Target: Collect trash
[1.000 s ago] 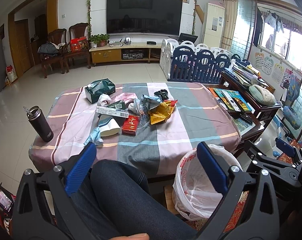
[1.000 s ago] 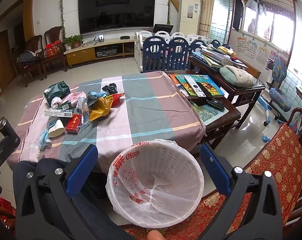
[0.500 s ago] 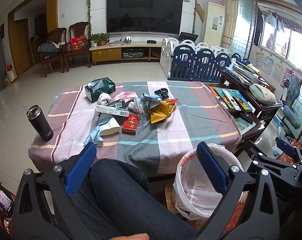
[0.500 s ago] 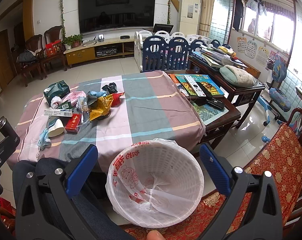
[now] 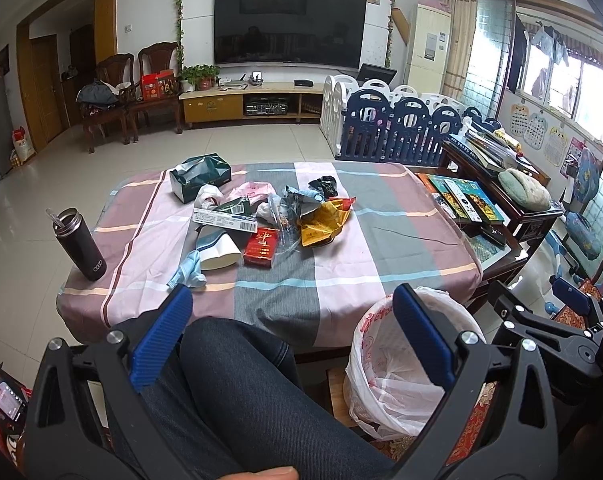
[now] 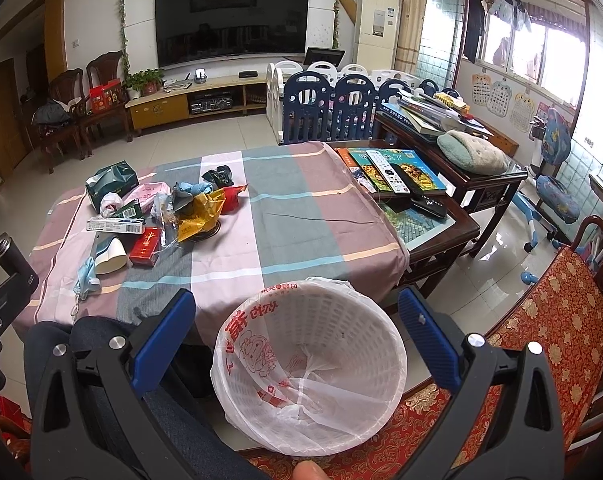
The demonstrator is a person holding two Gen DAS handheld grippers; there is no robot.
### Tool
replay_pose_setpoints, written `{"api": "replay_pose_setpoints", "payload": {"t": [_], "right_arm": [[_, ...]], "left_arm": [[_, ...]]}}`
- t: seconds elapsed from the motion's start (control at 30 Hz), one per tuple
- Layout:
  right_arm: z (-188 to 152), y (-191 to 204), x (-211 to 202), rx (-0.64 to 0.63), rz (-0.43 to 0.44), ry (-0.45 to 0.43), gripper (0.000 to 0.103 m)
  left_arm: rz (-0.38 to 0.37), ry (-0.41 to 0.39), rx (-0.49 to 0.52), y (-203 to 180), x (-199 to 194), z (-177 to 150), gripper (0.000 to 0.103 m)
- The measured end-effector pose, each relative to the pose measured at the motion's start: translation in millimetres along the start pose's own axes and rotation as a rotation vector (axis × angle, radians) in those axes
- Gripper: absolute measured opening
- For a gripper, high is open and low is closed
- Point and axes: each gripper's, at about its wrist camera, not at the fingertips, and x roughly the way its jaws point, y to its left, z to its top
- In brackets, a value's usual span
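A pile of trash lies on the striped tablecloth (image 5: pixel 341 264): a red cigarette pack (image 5: pixel 261 247), a yellow wrapper (image 5: pixel 321 224), a paper cup (image 5: pixel 220 252), a blue face mask (image 5: pixel 187 274), a long white box (image 5: pixel 225 220) and a green tissue box (image 5: pixel 199 176). The pile also shows in the right wrist view, with the red pack (image 6: pixel 144 246) and yellow wrapper (image 6: pixel 199 214). A white lined trash basket (image 6: pixel 313 364) stands by my knee; it also shows in the left wrist view (image 5: pixel 385 368). My left gripper (image 5: pixel 291 316) is open and empty above my leg. My right gripper (image 6: pixel 295 320) is open and empty above the basket.
A dark thermos (image 5: pixel 81 244) stands at the table's left edge. A dark side table (image 6: pixel 433 216) with books and remotes adjoins the table on the right. A red patterned seat (image 6: pixel 553 320) is at the right. A playpen fence (image 6: pixel 333 104) stands behind.
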Motion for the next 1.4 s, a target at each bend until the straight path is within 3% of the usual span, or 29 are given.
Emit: {"api": "replay_pose_setpoints", "payload": {"t": [1.4], "right_arm": [[8.6,10.0,2.5,-0.016,-0.023,-0.014,0.1]], "left_arm": [[0.03,0.043,-0.022,7.8,13.5,8.7,0.1]]}}
